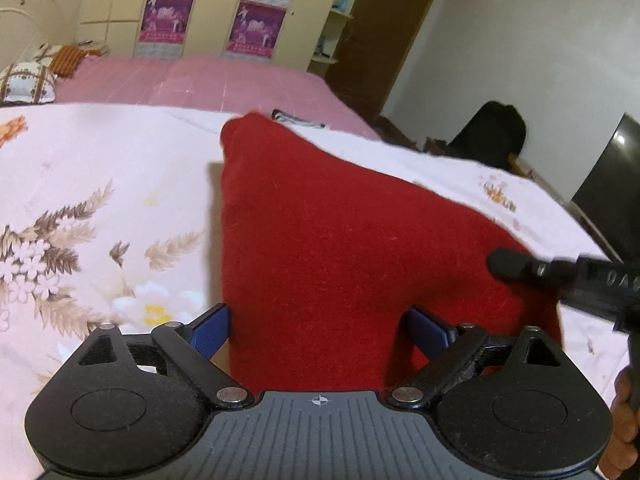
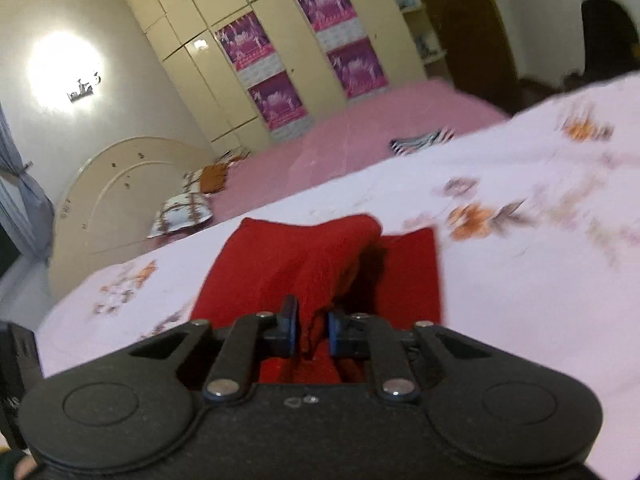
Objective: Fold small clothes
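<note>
A small red garment (image 1: pixel 340 240) lies on the floral sheet (image 1: pixel 100 208) of a bed. My left gripper (image 1: pixel 318 330) is open, its blue pads on either side of the garment's near edge. My right gripper (image 2: pixel 313 326) is shut on a pinched fold of the red garment (image 2: pixel 304 264) and lifts it off the flat part underneath. The right gripper also shows in the left wrist view (image 1: pixel 568 280) at the garment's right edge.
A striped piece of clothing (image 2: pixel 420 140) lies farther back where the floral sheet (image 2: pixel 520 280) meets the pink bedcover (image 2: pixel 360 128). Pillows (image 1: pixel 28 80) sit by the headboard. A wardrobe with posters (image 1: pixel 256 20) stands behind the bed.
</note>
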Tool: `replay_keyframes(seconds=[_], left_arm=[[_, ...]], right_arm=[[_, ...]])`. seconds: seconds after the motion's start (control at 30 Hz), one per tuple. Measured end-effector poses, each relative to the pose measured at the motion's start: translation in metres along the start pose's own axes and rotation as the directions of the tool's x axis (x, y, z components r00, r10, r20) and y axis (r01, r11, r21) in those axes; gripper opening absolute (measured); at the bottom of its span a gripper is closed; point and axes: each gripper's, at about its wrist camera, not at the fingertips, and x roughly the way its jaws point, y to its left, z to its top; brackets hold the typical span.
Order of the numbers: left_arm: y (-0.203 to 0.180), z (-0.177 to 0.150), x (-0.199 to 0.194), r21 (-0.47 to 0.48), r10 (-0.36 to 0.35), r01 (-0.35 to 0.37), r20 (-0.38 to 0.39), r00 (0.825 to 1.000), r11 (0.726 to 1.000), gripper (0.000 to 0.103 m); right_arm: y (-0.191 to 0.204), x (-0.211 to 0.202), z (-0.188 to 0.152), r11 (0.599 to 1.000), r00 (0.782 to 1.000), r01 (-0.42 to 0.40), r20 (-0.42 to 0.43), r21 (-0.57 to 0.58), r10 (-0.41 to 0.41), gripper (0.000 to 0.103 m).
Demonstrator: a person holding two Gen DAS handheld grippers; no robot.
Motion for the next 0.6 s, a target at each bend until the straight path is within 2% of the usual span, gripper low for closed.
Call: replay_keyframes(seconds=[0.07, 0.13, 0.17, 0.23, 0.33, 0.37, 0.43, 0.53, 0.6], left_arm=[[0.001, -0.007, 0.004, -0.015, -0.011, 0.011, -0.046, 0.999, 1.0, 0.093], [-0.002, -0.018, 0.007, 0.026, -0.002, 0.004, -0.073, 0.997, 1.0, 0.094], [-0.002, -0.022, 0.007, 0.046, 0.004, -0.001, -0.066, 0.998, 0.999, 0.094], [-0.002, -0.022, 0.006, 0.057, 0.004, 0.0, -0.063, 0.998, 0.998, 0.094], [-0.001, -0.017, 0.006, 0.042, 0.006, -0.003, -0.072, 0.997, 0.999, 0.094], [-0.001, -0.017, 0.005, 0.037, 0.006, -0.003, -0.073, 0.997, 0.999, 0.094], [-0.001, -0.016, 0.003, 0.041, 0.005, -0.002, -0.072, 0.997, 0.999, 0.094], [0.003, -0.017, -0.001, 0.03, 0.0, 0.002, -0.066, 0.998, 1.0, 0.094], [0.006, -0.016, -0.002, 0.022, 0.005, -0.004, -0.059, 0.998, 1.0, 0.094]], right_arm=[[-0.01, 0.008, -0.01, 0.999, 0.998, 0.053, -0.038, 0.009, -0.053, 0.01], [-0.02, 0.016, -0.027, 0.992, 0.989, 0.129, -0.079, 0.005, -0.128, 0.008], [-0.031, 0.018, -0.034, 0.992, 0.987, 0.119, -0.116, 0.052, -0.112, 0.008], [-0.037, 0.015, -0.037, 0.993, 0.991, 0.061, -0.123, 0.101, -0.049, 0.01], [-0.042, 0.007, -0.024, 0.983, 0.996, -0.003, -0.09, 0.182, 0.02, 0.035], [-0.044, 0.006, -0.018, 0.977, 0.996, -0.033, -0.07, 0.211, 0.049, 0.039], [-0.041, 0.011, -0.007, 0.976, 0.997, -0.039, -0.061, 0.214, 0.053, 0.04], [-0.045, 0.029, 0.006, 0.973, 0.995, -0.049, -0.072, 0.225, 0.066, 0.047], [-0.047, 0.045, 0.014, 0.969, 0.993, -0.058, -0.082, 0.241, 0.08, 0.047]])
